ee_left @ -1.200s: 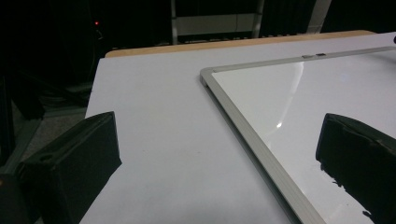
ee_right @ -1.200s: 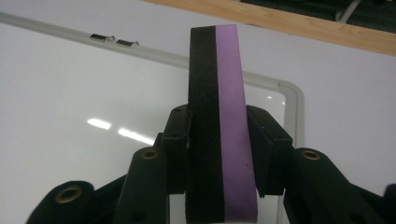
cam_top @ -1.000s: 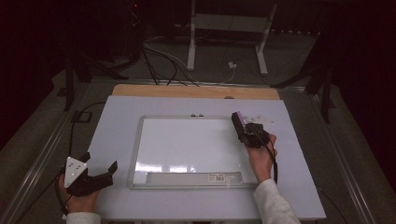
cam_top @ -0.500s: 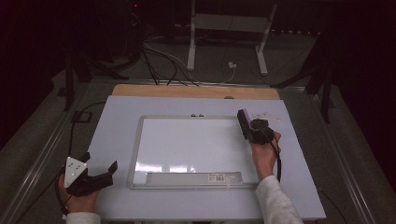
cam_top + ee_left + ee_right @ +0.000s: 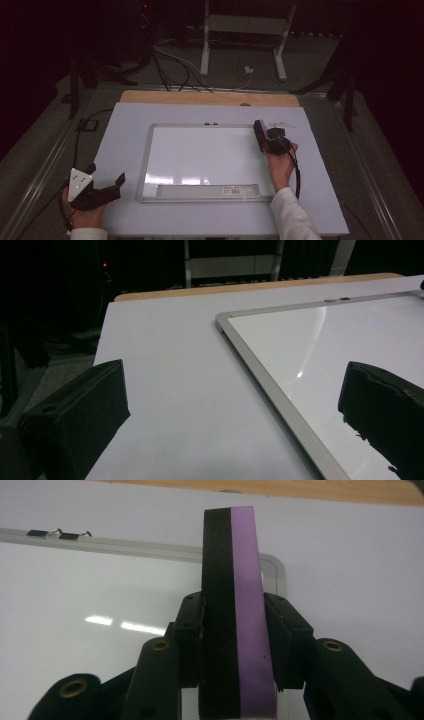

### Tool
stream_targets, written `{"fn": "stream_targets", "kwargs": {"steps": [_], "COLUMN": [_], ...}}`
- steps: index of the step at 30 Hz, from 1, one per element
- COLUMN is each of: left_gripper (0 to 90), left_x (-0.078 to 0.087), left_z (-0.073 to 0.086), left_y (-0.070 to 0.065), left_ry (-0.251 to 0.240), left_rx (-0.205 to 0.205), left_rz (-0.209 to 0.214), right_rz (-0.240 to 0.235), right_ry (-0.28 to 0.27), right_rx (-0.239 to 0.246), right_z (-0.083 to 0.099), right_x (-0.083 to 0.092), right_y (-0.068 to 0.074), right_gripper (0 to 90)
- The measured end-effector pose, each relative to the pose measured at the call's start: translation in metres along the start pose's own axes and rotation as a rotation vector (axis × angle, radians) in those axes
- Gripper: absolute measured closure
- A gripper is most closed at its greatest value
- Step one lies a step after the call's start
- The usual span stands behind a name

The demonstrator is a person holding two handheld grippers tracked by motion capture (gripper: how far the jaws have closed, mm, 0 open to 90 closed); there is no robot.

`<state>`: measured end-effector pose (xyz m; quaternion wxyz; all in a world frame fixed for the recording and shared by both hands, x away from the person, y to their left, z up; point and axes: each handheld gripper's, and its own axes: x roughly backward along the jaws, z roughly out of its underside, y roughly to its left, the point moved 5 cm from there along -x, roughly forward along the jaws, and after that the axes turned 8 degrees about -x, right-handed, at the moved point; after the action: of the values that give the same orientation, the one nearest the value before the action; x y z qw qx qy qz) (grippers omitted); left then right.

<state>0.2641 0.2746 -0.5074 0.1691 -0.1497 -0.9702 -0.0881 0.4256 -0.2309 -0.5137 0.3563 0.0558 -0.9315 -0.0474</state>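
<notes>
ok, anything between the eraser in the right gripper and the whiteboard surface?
Nothing visible. The eraser, clamped in the right gripper, sits at the whiteboard's top right corner; the board surface is bare, with two clips on the top frame.

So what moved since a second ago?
The right gripper, jaws shut on the purple-and-black eraser, slid a little rightward along the whiteboard top edge toward its corner. The left gripper stayed open at the table's near left.

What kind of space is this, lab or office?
Most likely a lab recording rig: a whiteboard lies flat on a covered table, cables trail over the dark floor behind, and each hand holds a camera-bearing gripper, the right gripper clamping an eraser.
</notes>
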Motion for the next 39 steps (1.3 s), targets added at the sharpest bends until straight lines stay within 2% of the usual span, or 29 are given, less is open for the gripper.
{"fn": "stream_targets", "kwargs": {"steps": [15,20,24,30,33,35,39], "left_gripper": [0.6,0.6,0.6,0.6,0.6,0.6,0.6], "left_x": [0.0,0.0,0.0,-0.001,0.0,0.0,-0.001], "left_z": [0.0,0.001,0.001,0.001,0.001,0.001,0.001], "left_y": [0.0,0.0,0.0,-0.001,-0.001,0.0,0.0], "left_ry": [0.001,0.002,0.004,0.005,0.003,0.003,0.003], "left_rx": [-0.002,-0.003,-0.003,-0.004,-0.003,-0.003,-0.002], "left_rz": [0.001,0.002,0.003,0.003,0.002,0.002,0.002], "right_rz": [0.003,-0.006,-0.022,-0.049,-0.053,-0.059,-0.083], "right_ry": [0.023,0.028,0.039,0.056,0.055,0.048,0.022], "right_rx": [-0.025,-0.056,-0.078,-0.081,-0.077,-0.084,-0.057], "right_z": [0.007,0.008,0.009,0.014,0.014,0.012,0.008], "right_x": [-0.006,-0.007,-0.007,-0.004,-0.003,-0.001,0.004], "right_y": [0.002,0.001,0.001,0.006,0.008,0.007,0.006], "right_gripper": [63.1,61.4,56.3,53.4,49.6,43.4,31.7]}}
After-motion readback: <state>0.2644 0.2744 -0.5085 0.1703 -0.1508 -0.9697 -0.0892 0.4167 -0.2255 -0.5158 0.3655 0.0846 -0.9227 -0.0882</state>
